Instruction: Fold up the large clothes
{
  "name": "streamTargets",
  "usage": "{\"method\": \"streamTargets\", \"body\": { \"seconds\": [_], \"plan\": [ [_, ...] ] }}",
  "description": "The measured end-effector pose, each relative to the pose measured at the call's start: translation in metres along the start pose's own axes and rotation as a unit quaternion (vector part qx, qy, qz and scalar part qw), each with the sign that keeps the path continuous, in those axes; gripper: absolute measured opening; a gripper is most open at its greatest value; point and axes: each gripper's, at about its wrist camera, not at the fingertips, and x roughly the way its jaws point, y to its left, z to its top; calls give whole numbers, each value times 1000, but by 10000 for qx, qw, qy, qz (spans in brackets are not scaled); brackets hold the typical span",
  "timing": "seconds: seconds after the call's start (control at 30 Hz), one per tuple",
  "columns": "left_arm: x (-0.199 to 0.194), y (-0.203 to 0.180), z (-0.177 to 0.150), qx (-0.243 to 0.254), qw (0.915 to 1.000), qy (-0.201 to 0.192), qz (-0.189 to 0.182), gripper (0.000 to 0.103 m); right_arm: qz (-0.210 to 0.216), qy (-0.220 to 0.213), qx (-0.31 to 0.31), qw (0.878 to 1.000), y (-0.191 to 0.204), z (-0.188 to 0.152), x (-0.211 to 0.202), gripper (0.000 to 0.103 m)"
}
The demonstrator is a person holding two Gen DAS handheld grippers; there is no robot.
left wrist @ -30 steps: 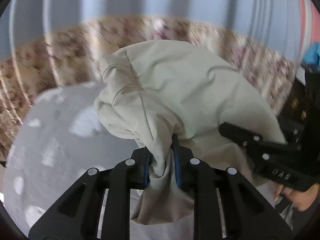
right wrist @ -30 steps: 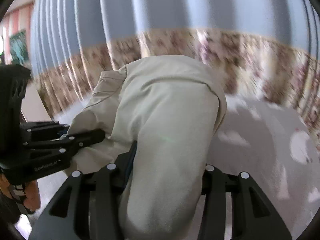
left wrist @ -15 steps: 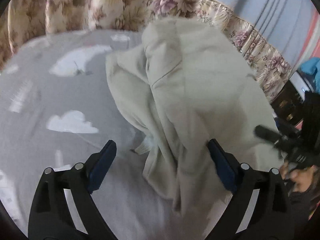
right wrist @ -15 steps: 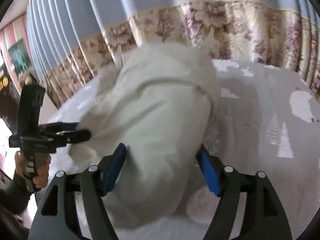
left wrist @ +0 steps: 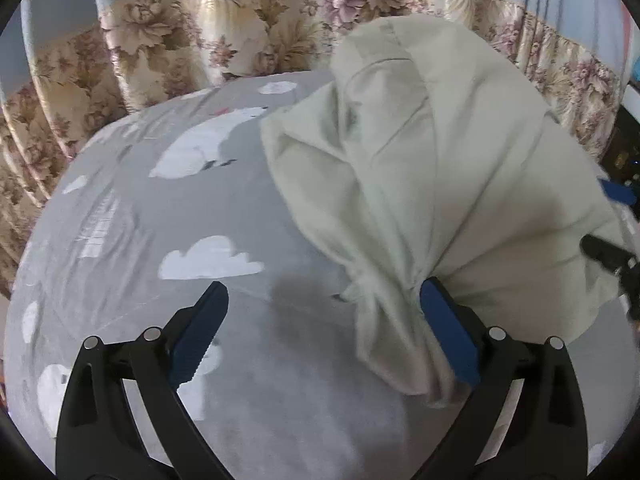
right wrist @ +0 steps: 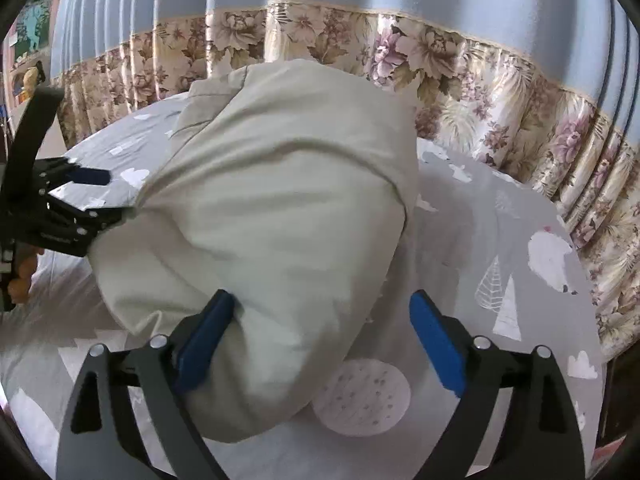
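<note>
A pale cream garment [left wrist: 432, 184] lies bunched in a heap on the grey bed sheet [left wrist: 160, 216]. My left gripper [left wrist: 324, 328] is open; the cloth's near end rests against its right pad, the left pad is over bare sheet. In the right wrist view the same garment [right wrist: 280, 216] fills the middle. My right gripper [right wrist: 320, 336] is open, with the heap's near end lying between its pads and touching the left one. The left gripper [right wrist: 84, 196] shows at the left edge there, open beside the heap.
The grey sheet with white cloud and tree prints [right wrist: 512, 280] covers the bed. A floral curtain [left wrist: 224, 36] and blue wall stand behind the bed. Dark furniture [left wrist: 624, 148] sits at the far right.
Both grippers were shut on the garment a second ago and have opened, letting it drop into a heap on the bed. Both have tilted down toward the sheet.
</note>
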Motion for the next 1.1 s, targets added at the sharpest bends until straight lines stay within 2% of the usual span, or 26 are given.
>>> {"method": "streamTargets", "body": {
  "seconds": [0.03,0.13,0.17,0.2,0.23,0.27,0.37,0.43,0.53,0.73,0.83,0.97,1.03,1.1],
  "plan": [
    [4,0,-2,50,9997,78,230,80,-38,-60,-8,10000,1,3,-6,89],
    [-2,26,-13,-459,9983,301,-210,79,124,-287,226,9993,2,4,-32,91],
    [-12,32,-15,-585,9977,228,-247,82,223,-389,444,9980,2,5,-45,91],
    [-24,36,-17,-631,9977,111,-227,91,273,-489,564,9968,3,5,-54,94],
    [-36,37,-17,-654,9977,-20,-162,96,284,-641,689,9952,4,6,-64,101],
    [-51,38,-17,-675,9975,-197,-35,100,275,-808,805,9931,6,7,-74,101],
    [-97,30,-13,-548,9963,-628,188,100,121,-1094,1094,9879,15,11,-101,101],
    [-123,23,-11,-464,9956,-729,351,100,-304,-1165,1232,9851,25,15,-115,101],
    [-155,14,-12,-371,9940,-940,420,100,-710,-1017,1237,9845,37,15,-124,101],
    [-206,2,-22,-294,9899,-1306,464,100,-1522,-770,1629,9718,57,11,-147,101],
    [-225,1,-29,-359,9875,-1434,553,100,-1551,-707,1777,9692,67,11,-161,101],
    [-242,0,-35,-443,9858,-1518,565,100,-1104,-774,1929,9719,77,9,-185,101],
    [-249,-1,-37,-455,9837,-1603,673,100,-1102,-598,1942,9729,81,11,-188,101],
    [-254,-2,-39,-461,9829,-1637,710,100,-1148,-636,1865,9736,86,10,-195,101]
  ]
}}
